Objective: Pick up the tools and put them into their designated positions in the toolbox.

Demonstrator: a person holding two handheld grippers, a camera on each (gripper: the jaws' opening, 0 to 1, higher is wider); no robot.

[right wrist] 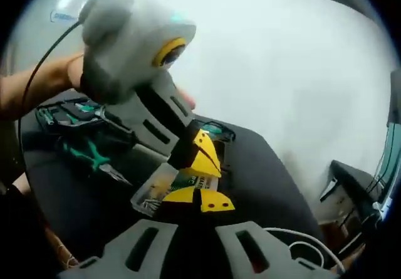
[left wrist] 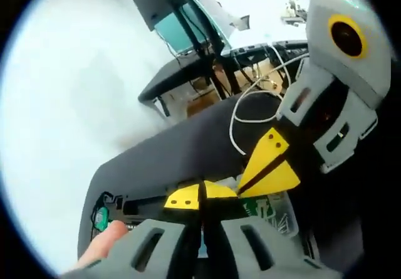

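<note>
- Both tongs, left (left wrist: 202, 197) and right (right wrist: 200, 199), looked closed, tips meeting over a clear plastic case (right wrist: 164, 188).
- Green-handled pliers (right wrist: 93, 157) lay just left of the right tongs, toward the toolbox (right wrist: 62, 113).

Crowded over the middle of the black desk (right wrist: 263, 166): left tongs (right wrist: 203, 152) and right tongs (right wrist: 199, 199) nearly tip to tip above a clear bit case (right wrist: 164, 188), both pairs pressed together. Blocked further by green-handled pliers (right wrist: 94, 157) and the open toolbox (right wrist: 62, 113) toward one end. Loose white cable (left wrist: 241, 113) trailing across the far side. Bare dark surface open toward the rounded edge
</note>
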